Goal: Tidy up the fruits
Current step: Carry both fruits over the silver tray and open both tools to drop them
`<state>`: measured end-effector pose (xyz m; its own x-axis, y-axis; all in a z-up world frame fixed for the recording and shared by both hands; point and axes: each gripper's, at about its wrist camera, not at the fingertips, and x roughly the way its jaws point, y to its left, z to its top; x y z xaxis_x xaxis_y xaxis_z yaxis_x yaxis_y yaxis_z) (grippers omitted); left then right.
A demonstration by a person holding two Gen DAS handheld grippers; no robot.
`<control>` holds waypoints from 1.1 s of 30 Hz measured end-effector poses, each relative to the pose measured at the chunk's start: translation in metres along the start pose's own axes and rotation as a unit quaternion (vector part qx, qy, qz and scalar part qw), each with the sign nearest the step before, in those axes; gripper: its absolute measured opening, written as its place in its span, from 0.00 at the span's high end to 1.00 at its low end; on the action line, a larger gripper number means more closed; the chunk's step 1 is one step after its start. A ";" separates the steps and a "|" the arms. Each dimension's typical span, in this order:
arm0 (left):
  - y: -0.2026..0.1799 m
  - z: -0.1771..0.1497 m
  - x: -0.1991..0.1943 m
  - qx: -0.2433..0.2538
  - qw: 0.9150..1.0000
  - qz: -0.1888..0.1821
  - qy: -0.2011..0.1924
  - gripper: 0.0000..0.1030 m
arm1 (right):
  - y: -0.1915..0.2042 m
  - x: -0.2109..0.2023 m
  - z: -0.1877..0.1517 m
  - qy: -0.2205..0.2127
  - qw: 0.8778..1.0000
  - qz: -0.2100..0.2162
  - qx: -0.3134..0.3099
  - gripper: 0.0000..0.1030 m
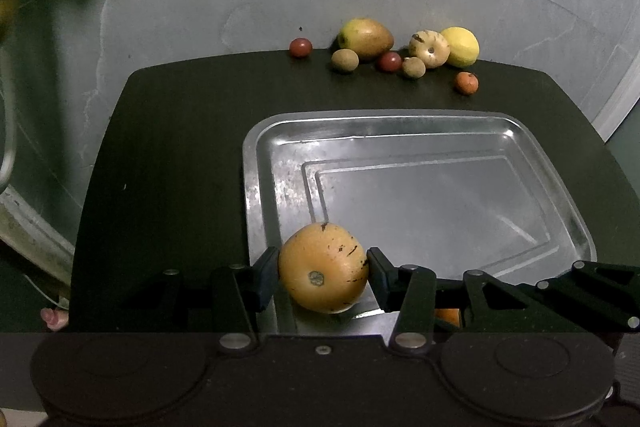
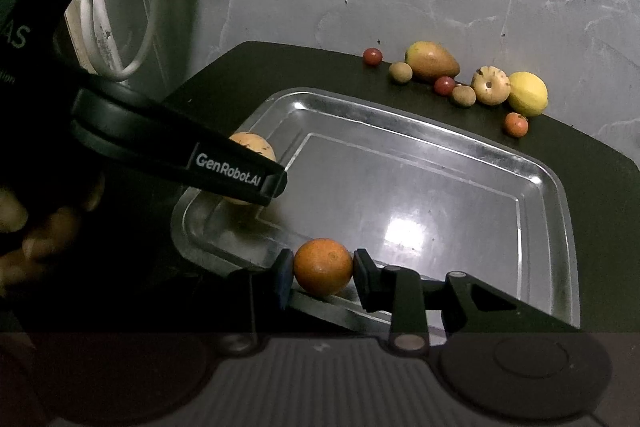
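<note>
Both fruits are being carried into the shiny rectangular metal tray [image 2: 552, 187]. The left gripper [image 1: 323, 269] holds a spotted yellow-orange round fruit [image 1: 322, 267] over the tray's near-left corner. The right gripper [image 2: 323, 269] clamps a small orange round fruit [image 2: 323, 266] at the tray's near rim. Next, I judge, each should lower and release.

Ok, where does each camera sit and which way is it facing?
Left wrist: behind the left gripper, jaws holding a pale fruit, facing across the tray to the far fruit pile.
Right wrist: behind the right gripper, jaws holding an orange; left gripper and a hand show.
Shared: tray, pile, pale fruit.
</note>
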<state>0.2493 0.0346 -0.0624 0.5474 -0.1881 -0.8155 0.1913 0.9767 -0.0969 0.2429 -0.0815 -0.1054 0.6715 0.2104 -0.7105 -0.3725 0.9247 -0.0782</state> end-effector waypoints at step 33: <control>0.020 -0.003 -0.036 0.000 0.999 0.001 -0.032 0.11 | -0.014 -0.018 -0.003 -0.011 0.999 -0.018 0.046 0.18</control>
<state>0.2310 0.0613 -0.0369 0.5994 -0.1923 -0.7770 0.1908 0.9771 -0.0947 0.2336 -0.0995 -0.0937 0.6979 0.1828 -0.6925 -0.2882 0.9568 -0.0378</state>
